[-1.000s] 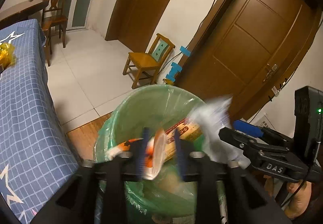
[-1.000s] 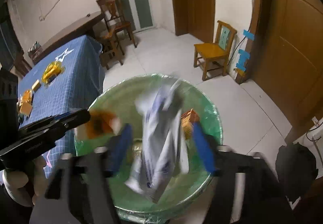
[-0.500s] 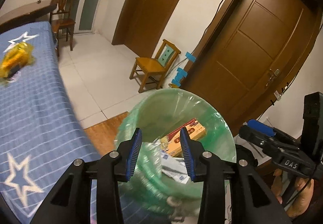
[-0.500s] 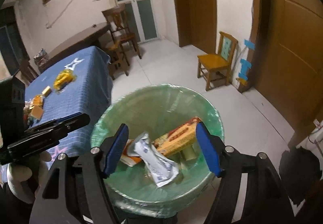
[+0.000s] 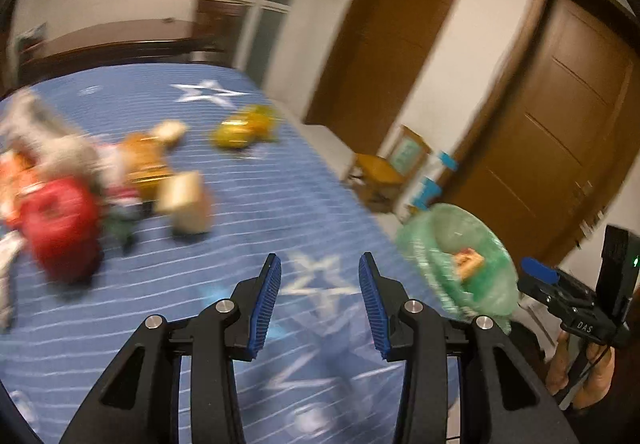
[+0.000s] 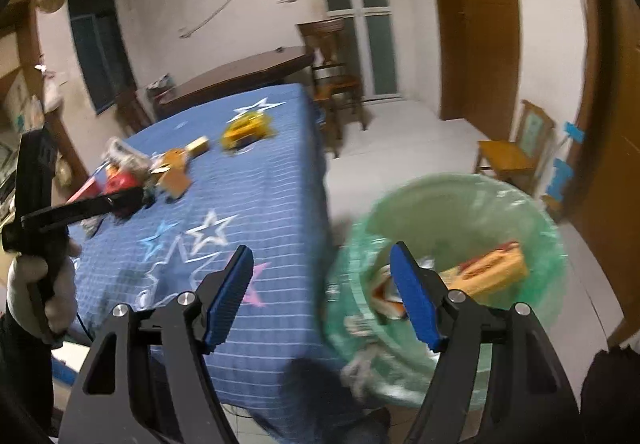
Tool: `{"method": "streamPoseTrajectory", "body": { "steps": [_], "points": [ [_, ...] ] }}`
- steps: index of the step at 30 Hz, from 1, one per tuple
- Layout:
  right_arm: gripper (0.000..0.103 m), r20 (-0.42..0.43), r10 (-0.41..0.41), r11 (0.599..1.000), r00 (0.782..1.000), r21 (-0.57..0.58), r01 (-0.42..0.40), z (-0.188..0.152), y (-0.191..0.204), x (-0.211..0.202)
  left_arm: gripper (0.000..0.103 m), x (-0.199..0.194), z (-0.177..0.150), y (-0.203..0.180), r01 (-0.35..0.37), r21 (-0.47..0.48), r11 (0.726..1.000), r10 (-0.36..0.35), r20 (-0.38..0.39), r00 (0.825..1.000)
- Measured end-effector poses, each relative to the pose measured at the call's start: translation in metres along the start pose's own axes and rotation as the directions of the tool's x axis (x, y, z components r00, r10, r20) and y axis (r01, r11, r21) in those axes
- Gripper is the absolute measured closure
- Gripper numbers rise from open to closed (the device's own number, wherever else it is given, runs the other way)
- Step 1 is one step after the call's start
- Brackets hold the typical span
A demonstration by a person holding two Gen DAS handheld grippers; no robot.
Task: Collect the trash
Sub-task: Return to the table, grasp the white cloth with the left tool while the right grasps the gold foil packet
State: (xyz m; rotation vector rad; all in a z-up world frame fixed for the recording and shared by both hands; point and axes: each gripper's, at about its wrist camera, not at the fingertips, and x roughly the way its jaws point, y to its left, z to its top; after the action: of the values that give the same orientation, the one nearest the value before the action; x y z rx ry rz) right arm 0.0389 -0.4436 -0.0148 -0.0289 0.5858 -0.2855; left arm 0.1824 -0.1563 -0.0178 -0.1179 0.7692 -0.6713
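Both jaws empty, the left gripper [image 5: 319, 294] opening and the right gripper [image 6: 322, 294] wide, face the table [image 6: 256, 200], where wrappers [image 6: 160, 172] at middle left await the lined bin [image 6: 460, 204] at lower right.

Dim warm indoor light, source not in frame. Both views fisheye: black vignette at corners, door frames [image 5: 516, 92] bowed toward the edges. Left wrist view heavily motion-smeared; trash pile [image 5: 80, 180] at 9 o'clock is streaks, the blue cloth's [image 5: 256, 212] grid lines blurred, only the left gripper [image 5: 319, 298] sharp. Right wrist view cleaner; bin [image 6: 452, 272] at 4 o'clock smeared, far wall soft. Shadows soft, no hard glare.
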Motion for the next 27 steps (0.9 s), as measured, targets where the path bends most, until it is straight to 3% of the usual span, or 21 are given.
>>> {"method": "streamPoseTrajectory", "body": {
  "steps": [7, 13, 16, 18, 27],
  "points": [
    [0.034, -0.024, 0.087, 0.995, 0.996, -0.048, -0.088, -0.005, 0.046, 0.017, 0.057, -0.071, -0.016, 0.083, -0.115, -0.106, 0.988, 0.120, 0.041, 0.992],
    [0.033, -0.050, 0.123, 0.987, 0.991, -0.097, -0.127, -0.009, 0.075, 0.028, 0.055, -0.107, -0.030, 0.135, -0.186, -0.169, 0.968, 0.195, 0.041, 0.980],
    [0.032, -0.055, 0.130, 0.986, 0.990, -0.100, -0.135, -0.009, 0.078, 0.031, 0.049, -0.116, -0.033, 0.159, -0.230, -0.221, 0.948, 0.243, 0.033, 0.970],
    [0.031, -0.066, 0.132, 0.986, 0.989, -0.099, -0.138, -0.010, 0.081, 0.036, 0.035, -0.124, -0.033, 0.179, -0.254, -0.252, 0.934, 0.272, 0.039, 0.962],
    [0.031, -0.113, 0.240, 0.952, 0.964, -0.165, -0.257, 0.009, 0.124, 0.062, 0.031, -0.093, -0.011, 0.218, -0.338, -0.250, 0.907, 0.338, -0.045, 0.940]
  ]
}}
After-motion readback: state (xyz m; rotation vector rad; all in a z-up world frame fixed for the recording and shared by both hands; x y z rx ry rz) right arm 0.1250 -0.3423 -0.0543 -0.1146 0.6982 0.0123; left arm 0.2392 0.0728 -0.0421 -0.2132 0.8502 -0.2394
